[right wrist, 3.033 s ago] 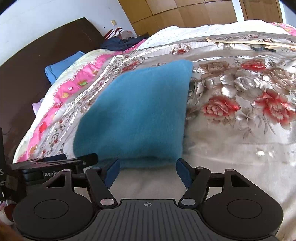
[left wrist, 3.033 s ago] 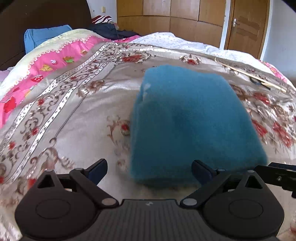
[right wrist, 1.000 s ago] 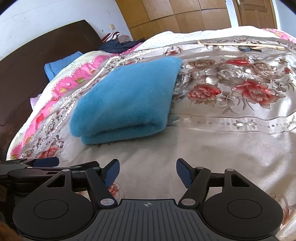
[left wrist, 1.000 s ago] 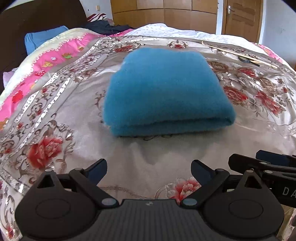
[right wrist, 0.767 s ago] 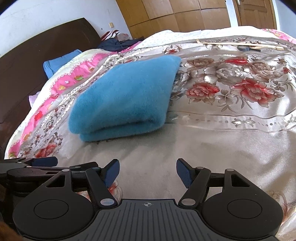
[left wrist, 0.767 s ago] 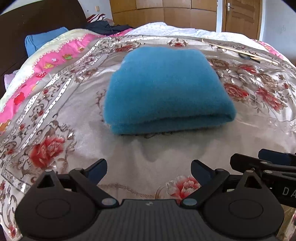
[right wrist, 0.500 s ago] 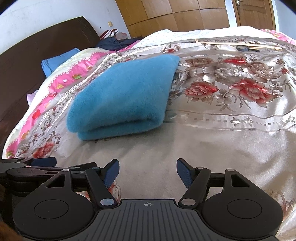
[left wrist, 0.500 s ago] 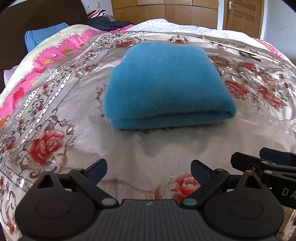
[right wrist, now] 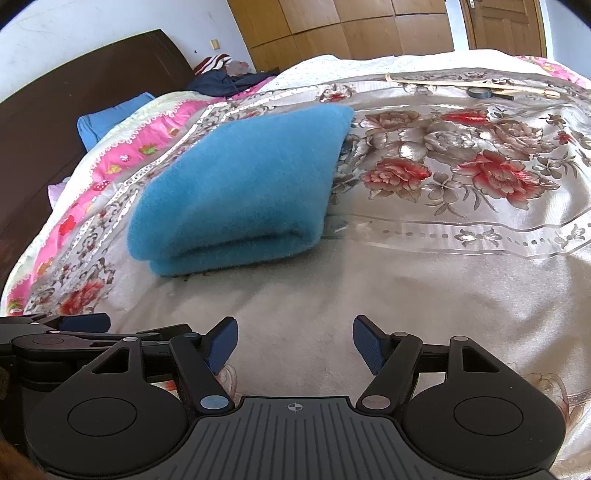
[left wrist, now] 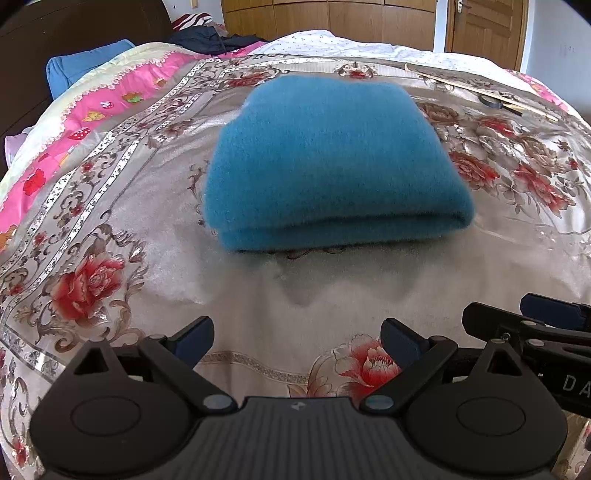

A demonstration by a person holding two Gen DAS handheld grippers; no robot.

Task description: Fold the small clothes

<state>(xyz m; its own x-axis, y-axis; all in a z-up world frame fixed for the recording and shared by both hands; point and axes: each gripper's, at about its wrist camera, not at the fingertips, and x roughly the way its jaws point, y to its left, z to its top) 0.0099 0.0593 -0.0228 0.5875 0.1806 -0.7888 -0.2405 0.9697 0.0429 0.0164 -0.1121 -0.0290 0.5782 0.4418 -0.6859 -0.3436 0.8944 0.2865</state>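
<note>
Both hand-held grippers — left (left wrist: pixel 297 341), right (right wrist: pixel 293 341) — hover spread and empty; folded blue cloth (left wrist: pixel 332 162) mid-frame, its fold layers perhaps clearer in the right view.

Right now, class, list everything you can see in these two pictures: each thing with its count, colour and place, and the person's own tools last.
Folded cloth: one, blue, lying on the middle of the bed.
Bedspread: one, silver with red flowers, covering the bed.
Quilt: one, pink and cream, along the bed's left side.
Pillow: one, blue, by the headboard.
Headboard: one, dark brown, at the bed's far left.
Clothes pile: dark and striped, far end of the bed.
Wooden stick: pale, far right of the bed.
Wardrobe: wooden, back wall.
Door: one, wooden, back right.
Left tool: black, open, empty.
Right tool: black, open, empty.
</note>
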